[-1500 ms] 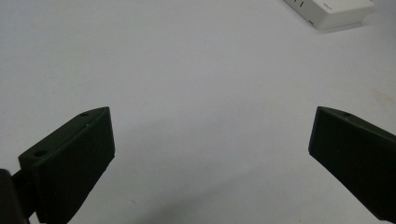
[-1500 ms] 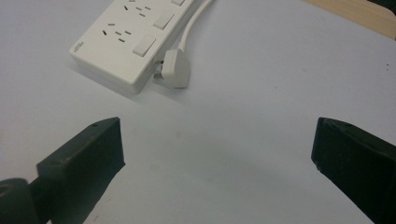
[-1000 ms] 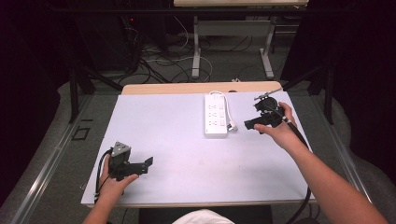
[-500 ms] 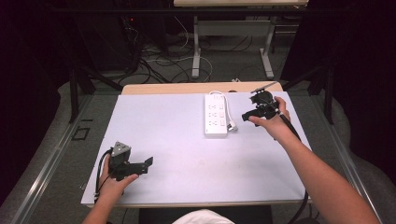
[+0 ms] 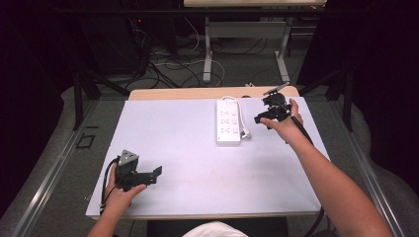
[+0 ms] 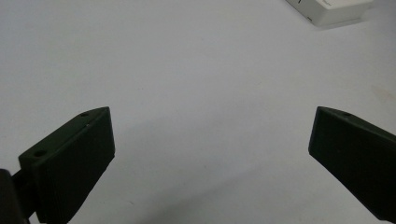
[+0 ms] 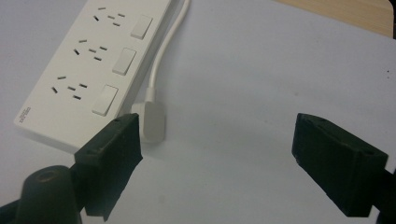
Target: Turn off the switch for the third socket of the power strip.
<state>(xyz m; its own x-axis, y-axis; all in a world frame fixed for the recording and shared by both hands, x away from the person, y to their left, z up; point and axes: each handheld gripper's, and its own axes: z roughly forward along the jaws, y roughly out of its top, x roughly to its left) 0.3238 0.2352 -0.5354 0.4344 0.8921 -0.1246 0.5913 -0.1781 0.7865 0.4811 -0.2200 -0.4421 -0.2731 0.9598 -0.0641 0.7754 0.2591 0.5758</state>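
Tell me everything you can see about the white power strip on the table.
The power strip is a white, plastic-looking bar lying flat near the table's far edge, lengthwise toward the person. It has three socket groups, each beside a white rocker switch, and small print at one end. Its white cord runs along one side to a plug lying beside it. Nothing grips it; the right gripper hovers close by, jaws open.

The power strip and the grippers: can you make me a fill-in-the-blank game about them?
1. The power strip on the table is the colour ____.
2. Each row of holes on the power strip has its own switch, so it has ____ switches.
3. The plug lying beside the power strip is nearest the ____ gripper.
4. The left gripper has ____ between its open jaws.

Missing words: white; three; right; nothing
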